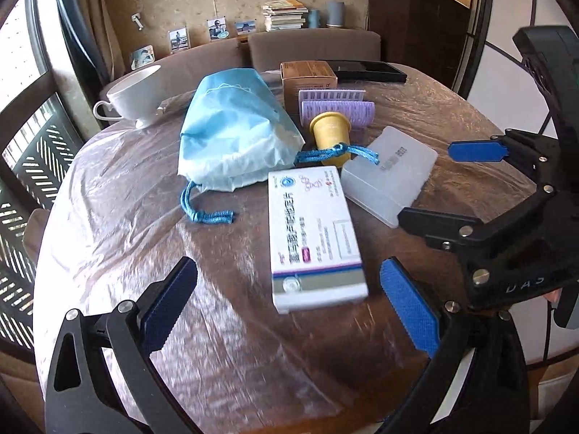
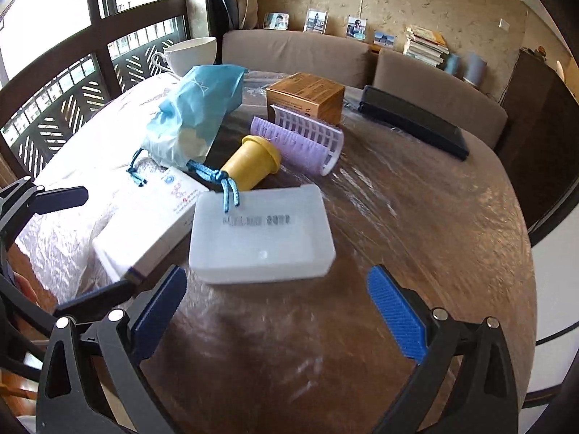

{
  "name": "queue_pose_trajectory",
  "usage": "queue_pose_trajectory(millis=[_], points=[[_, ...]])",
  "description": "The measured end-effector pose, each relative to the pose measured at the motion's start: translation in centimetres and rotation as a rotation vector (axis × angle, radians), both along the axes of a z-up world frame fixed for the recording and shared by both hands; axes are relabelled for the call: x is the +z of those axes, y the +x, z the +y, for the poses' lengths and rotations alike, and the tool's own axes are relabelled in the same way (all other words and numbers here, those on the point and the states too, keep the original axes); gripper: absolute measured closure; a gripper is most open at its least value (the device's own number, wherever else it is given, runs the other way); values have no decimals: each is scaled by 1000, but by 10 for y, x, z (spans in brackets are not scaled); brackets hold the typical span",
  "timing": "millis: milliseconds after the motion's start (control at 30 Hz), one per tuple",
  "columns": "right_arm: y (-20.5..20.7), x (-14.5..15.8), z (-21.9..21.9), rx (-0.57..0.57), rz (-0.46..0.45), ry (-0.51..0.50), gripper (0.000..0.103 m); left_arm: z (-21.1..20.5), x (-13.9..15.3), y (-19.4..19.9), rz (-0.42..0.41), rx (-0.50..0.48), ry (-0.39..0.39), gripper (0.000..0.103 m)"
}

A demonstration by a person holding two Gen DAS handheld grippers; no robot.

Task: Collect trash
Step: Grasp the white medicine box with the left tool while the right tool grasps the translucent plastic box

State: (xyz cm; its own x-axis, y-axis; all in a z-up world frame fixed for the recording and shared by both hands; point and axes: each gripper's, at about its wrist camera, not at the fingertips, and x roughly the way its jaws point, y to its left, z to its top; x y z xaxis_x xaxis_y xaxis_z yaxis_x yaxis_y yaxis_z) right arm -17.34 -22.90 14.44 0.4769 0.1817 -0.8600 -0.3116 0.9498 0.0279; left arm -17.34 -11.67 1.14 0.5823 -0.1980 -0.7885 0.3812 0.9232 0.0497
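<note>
Both grippers empty, jaws spread wide, hovering over the round plastic-covered table (image 1: 119, 217); I judge this the approach, nothing collected yet.

Left gripper (image 1: 289, 300) lines up on the white cardboard medicine box (image 1: 311, 235), lying flat at 12 o'clock just ahead.

Right gripper (image 2: 277, 311) faces the frosted translucent plastic case (image 2: 260, 235) at its 12.

Light-blue drawstring bag (image 1: 231, 130) sits at 11, mouth seemingly cinched.

Next I'd say: pick one item, close on it.
</note>
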Motion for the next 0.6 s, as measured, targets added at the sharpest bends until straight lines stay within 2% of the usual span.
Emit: queue_pose_trajectory(millis=[400, 600], points=[[31, -16, 1, -34, 35, -31, 4, -1, -11, 28, 10, -27, 9, 2], [30, -17, -4, -75, 29, -26, 4, -7, -12, 31, 6, -61, 8, 12]])
